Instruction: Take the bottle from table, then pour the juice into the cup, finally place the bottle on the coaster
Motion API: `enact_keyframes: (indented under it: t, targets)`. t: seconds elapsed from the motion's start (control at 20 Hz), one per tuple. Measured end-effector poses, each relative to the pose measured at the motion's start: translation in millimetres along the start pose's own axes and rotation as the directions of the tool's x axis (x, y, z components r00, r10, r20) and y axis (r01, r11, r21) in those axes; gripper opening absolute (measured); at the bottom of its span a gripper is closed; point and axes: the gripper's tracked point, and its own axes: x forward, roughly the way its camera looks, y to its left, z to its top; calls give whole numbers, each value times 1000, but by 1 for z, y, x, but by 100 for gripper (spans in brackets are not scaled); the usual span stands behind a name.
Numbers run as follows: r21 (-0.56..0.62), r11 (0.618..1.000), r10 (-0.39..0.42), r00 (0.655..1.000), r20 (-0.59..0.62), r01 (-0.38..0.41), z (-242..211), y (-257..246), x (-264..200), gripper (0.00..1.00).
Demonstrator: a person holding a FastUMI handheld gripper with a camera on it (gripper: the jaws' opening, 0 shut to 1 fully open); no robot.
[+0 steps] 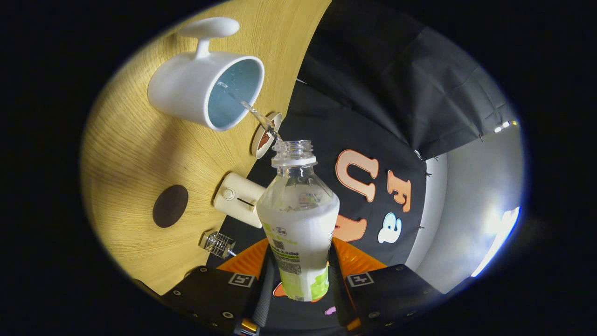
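my gripper [298,280] clamped on bottle [298,219] | bottle tilted, stream falling into white cup [205,91] | coaster [170,206] on light wood table [126,154] | black cloth wall behind

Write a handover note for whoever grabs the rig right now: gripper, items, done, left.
Gripper: shut on the bottle, both fingers pressing its lower body.
Bottle is tilted, cap off, with a thin stream running from its mouth into the white cup on the wooden table.
Dark round coaster lies bare on the table, nearer the fingers than the cup.
Done: pickup; pour under way.
Left: finish pouring, right the bottle, set it on the coaster.
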Motion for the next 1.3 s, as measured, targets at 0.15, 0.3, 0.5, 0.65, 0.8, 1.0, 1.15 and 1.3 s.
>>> enact_keyframes:
  t: [0.15,0.3,0.5,0.65,0.8,1.0,1.15,1.3]
  targets:
    - [-25,1000,-17,1000,11,17,1,-5,1,57]
    - [-58,998,-32,999,27,34,3,-9,1,57]
    - [-93,994,-50,998,42,54,6,-15,1,57]
    - [-108,992,-61,997,55,66,8,-18,0,57]
    - [-132,988,-72,995,67,81,11,-22,0,57]
    - [-162,983,-75,994,84,88,14,-23,0,57]
    - [-181,979,-77,991,105,95,23,-24,1,57]
    - [-194,975,-89,989,116,111,27,-28,4,57]
